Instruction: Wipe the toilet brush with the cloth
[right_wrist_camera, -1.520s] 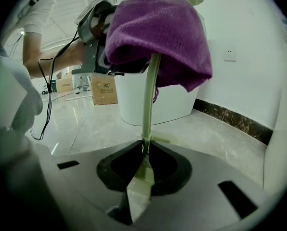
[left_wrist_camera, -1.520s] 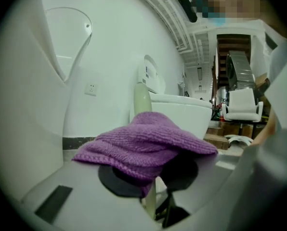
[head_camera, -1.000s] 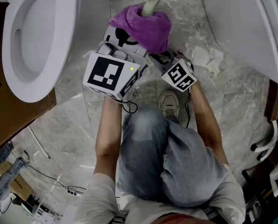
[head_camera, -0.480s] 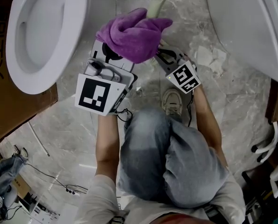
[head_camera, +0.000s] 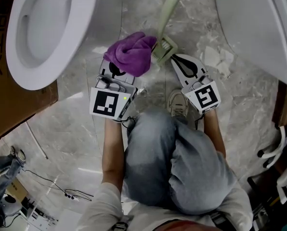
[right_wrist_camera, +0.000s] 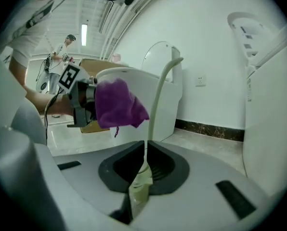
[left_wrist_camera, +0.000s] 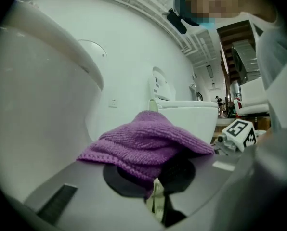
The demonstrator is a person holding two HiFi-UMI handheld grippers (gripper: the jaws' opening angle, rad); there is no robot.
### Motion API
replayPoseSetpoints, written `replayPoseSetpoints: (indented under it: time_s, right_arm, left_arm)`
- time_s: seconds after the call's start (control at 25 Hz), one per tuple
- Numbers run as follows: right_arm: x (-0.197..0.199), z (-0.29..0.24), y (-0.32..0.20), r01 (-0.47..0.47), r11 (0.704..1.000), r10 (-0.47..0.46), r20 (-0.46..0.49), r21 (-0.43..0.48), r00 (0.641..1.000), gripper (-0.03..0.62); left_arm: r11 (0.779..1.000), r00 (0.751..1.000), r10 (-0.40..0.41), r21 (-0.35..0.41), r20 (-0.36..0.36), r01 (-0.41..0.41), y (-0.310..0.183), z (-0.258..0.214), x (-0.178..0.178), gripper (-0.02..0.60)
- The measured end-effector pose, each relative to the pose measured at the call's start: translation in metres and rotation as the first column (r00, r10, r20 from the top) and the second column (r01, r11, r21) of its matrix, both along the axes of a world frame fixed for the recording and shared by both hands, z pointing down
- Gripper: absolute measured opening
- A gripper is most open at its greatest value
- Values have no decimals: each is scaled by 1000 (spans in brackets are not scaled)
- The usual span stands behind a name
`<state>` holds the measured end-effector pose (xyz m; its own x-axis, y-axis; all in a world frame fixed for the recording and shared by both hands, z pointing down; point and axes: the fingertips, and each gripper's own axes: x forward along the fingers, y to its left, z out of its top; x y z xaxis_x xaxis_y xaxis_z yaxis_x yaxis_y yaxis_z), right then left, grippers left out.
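Wiping looks partway, by my read: left gripper [head_camera: 117,70] jaws just closed tight on bunched purple cloth [head_camera: 130,54], just beside lower end of toilet brush [head_camera: 168,13]. Right gripper [head_camera: 179,60] clamps brush near its head — handle slanting away, uncovered. Likely left: more strokes along handle.

Left claw [left_wrist_camera: 158,201] tips, just closing, mostly buried under cloth [left_wrist_camera: 143,143]. Toilet brush [head_camera: 169,14] handle end cut by head view's top edge. Left toilet [head_camera: 47,37] and right toilet [head_camera: 259,32] both cropped by frame edges.
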<state>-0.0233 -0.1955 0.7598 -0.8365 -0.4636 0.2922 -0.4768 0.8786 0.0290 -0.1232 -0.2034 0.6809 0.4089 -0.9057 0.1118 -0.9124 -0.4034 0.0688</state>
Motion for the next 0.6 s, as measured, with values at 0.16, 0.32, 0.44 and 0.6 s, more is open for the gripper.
replayPoseSetpoints:
  time_s: [0.16, 0.32, 0.44, 0.6]
  right_arm:
    - [8, -21, 6, -57, 998, 56, 65, 11, 996, -5]
    - [11, -29, 9, -73, 997, 71, 66, 17, 995, -5]
    - [13, -33, 7, -82, 997, 80, 72, 18, 994, -5]
    - [15, -35, 4, -91, 996, 89, 75, 22, 993, -5]
  left_arm:
    - [1000, 1000, 0, -18, 2, 0, 9, 17, 2, 40]
    - [999, 1000, 16, -33, -7, -16, 13, 28, 9, 38]
    - [999, 1000, 24, -44, -7, -24, 15, 32, 12, 38]
    - [999, 1000, 21, -42, -15, -22, 17, 33, 13, 38]
